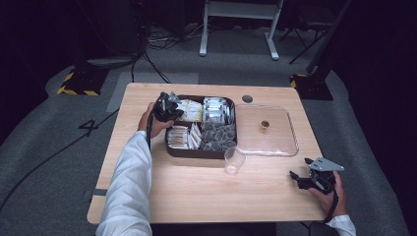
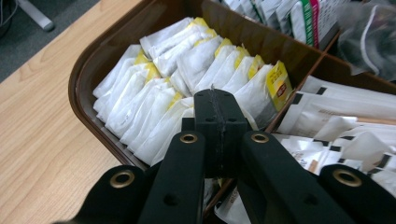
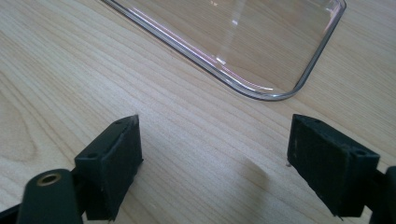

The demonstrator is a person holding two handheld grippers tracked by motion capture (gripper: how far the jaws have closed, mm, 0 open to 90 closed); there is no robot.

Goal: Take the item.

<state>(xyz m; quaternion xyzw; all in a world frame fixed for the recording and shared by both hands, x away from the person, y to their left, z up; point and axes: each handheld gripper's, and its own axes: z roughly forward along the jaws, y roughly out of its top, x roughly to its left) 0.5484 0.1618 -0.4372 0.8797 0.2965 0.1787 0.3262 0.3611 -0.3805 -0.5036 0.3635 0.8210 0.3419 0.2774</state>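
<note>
A brown compartment tray (image 1: 169, 149) holds sachets. My left gripper (image 1: 176, 112) hangs over its back-left compartment, held by a hand in a white sleeve. In the left gripper view its jaws are pressed shut (image 2: 219, 100) just above a row of white and yellow sachets (image 2: 154, 93), and I see nothing between them. My right gripper (image 1: 298, 168) rests low near the table's front right. It stands wide open (image 3: 212, 158) over bare wood, short of the rounded corner of a clear plastic tray (image 3: 280, 93).
The clear tray (image 1: 290, 147) lies right of the brown tray, with a small brown object (image 1: 265, 126) in it. A clear cup (image 1: 234, 160) stands in front of the brown tray. White and black sachets (image 2: 345, 116) fill the neighbouring compartments. A round hole (image 1: 247, 99) marks the table's back.
</note>
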